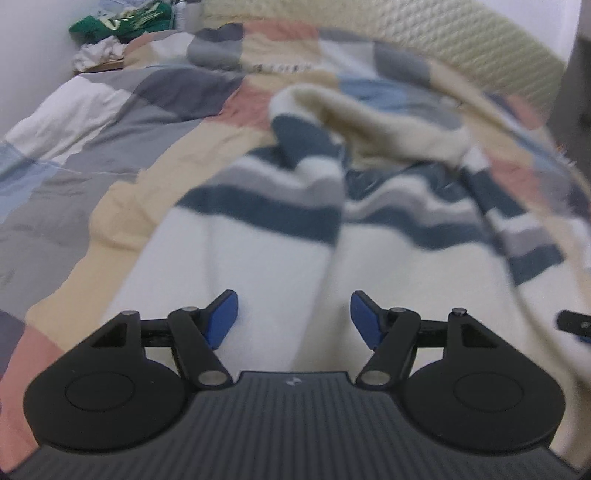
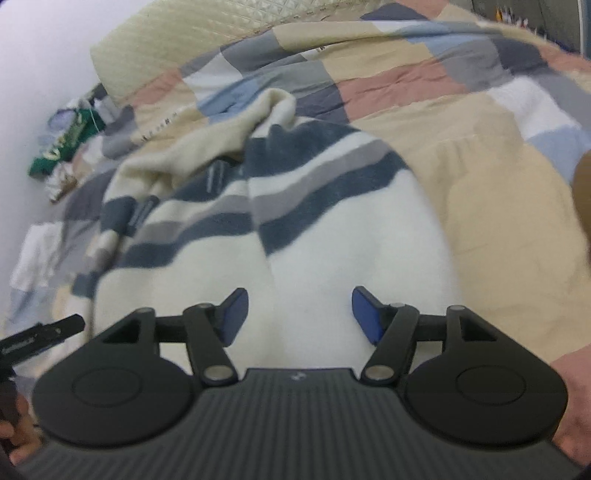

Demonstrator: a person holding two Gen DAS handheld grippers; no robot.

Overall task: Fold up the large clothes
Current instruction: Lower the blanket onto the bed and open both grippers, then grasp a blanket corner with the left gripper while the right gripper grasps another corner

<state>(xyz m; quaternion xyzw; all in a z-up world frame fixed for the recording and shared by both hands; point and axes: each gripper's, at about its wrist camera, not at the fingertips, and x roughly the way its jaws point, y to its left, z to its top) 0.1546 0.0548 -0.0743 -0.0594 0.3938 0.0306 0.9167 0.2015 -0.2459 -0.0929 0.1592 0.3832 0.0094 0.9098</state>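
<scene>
A fluffy white sweater with dark blue and grey stripes [image 1: 280, 221] lies crumpled on a patchwork bedspread [image 1: 110, 122]. Its cream inner side is turned up at the far end. My left gripper [image 1: 291, 306] hovers over the plain white part, its blue pads wide apart with nothing pinched between them. In the right wrist view the same sweater [image 2: 332, 229] lies under my right gripper [image 2: 299, 302], which is also open over the white part. Both grippers sit side by side at the near end of the garment.
A green garment and white cloths [image 1: 122, 22] are piled at the far corner by the wall. A cream quilted headboard [image 2: 177, 33] borders the bed. A hand [image 2: 576, 398] holds the right tool. The bedspread [image 2: 480, 166] lies flat beside the sweater.
</scene>
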